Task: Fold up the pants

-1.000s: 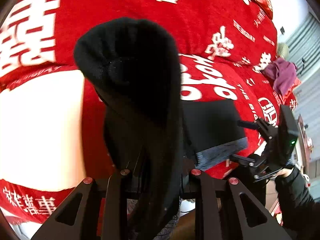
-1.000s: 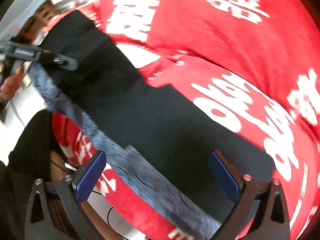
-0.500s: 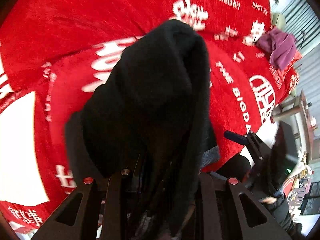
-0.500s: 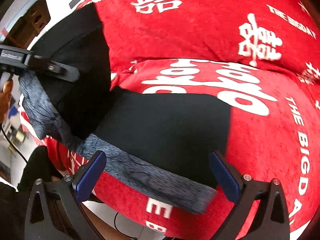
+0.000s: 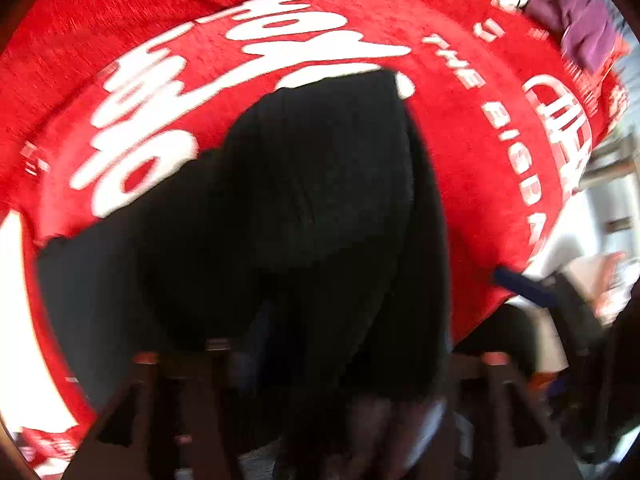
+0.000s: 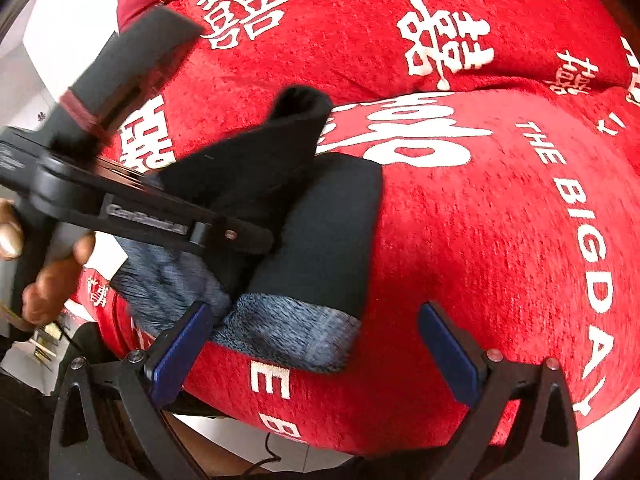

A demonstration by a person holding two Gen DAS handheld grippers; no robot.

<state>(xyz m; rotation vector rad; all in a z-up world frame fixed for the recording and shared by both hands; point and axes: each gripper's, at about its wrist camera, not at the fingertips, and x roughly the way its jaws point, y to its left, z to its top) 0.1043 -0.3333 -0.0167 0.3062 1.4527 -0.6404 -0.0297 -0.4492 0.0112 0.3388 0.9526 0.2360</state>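
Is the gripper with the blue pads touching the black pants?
Cannot tell. In the right wrist view the right gripper stands wide open and its left pad overlaps the pants' grey waistband, showing neither gap nor contact.

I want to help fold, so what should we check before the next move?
1. Left gripper letting go: ok, its jaws have just been opening, with black cloth between them.
2. Right gripper free: ok, jaws wide, gripping nothing.
3. Pants lying flat: not ok, one flap sticks up beside the left gripper.
4. Pants resting on the red blanket: ok.
5. Folded edges lined up: cannot tell, partly hidden.
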